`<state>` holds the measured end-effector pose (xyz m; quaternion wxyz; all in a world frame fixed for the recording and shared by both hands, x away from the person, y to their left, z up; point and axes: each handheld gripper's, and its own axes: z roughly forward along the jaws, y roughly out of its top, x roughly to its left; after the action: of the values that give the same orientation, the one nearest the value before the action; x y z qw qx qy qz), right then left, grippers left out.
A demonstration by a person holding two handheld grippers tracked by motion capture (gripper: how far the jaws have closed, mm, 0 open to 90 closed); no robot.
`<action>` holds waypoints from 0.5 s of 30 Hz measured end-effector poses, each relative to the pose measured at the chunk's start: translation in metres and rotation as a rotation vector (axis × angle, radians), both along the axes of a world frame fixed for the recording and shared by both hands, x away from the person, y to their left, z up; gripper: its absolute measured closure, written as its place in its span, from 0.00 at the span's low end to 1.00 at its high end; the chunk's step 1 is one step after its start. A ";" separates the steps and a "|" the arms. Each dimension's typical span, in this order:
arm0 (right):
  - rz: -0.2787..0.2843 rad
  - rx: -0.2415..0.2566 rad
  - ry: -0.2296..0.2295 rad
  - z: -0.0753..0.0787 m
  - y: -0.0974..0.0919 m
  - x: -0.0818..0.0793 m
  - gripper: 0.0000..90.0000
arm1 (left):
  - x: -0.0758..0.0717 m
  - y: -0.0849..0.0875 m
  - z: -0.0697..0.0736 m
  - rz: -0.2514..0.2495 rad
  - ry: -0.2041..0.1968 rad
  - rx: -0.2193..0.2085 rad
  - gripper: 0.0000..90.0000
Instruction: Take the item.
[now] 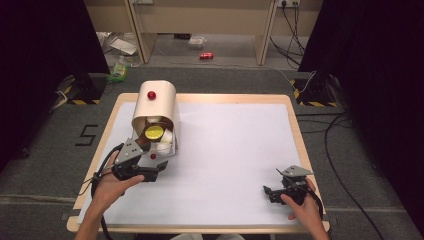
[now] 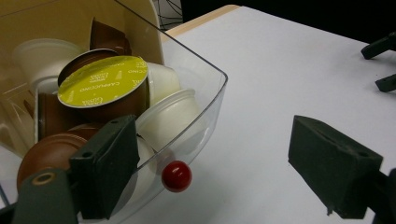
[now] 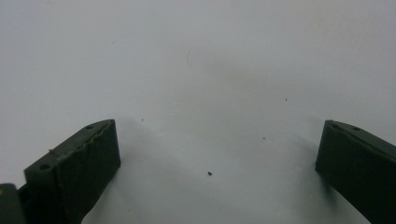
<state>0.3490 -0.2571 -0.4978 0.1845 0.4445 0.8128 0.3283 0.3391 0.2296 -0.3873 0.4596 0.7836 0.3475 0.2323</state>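
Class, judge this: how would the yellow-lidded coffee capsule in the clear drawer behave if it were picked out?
The yellow-lidded capsule is probably light: small, thin-walled. Its round tapered body may roll or slip. It leans tilted on the other capsules, so they may shift in the clear drawer.

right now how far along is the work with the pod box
Done, by the look of it: the clear drawer stands out of the box, showing the coffee pods. In hand: the left gripper, open, straddles the drawer's red knob without pressing on it. Left: no pod lies outside; the right gripper waits open over bare table.
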 end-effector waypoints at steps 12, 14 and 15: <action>0.000 0.000 0.000 0.000 0.000 0.000 0.00 | -0.003 0.000 -0.001 0.001 0.004 0.002 0.18; 0.000 0.000 0.000 0.000 0.000 0.000 0.00 | -0.004 0.000 -0.001 0.001 0.006 0.001 0.18; -0.001 0.000 0.000 0.000 0.000 0.000 0.00 | -0.004 0.000 -0.001 0.000 0.007 0.000 0.18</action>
<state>0.3490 -0.2571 -0.4978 0.1845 0.4448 0.8127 0.3281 0.3353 0.2298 -0.3879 0.4583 0.7844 0.3492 0.2297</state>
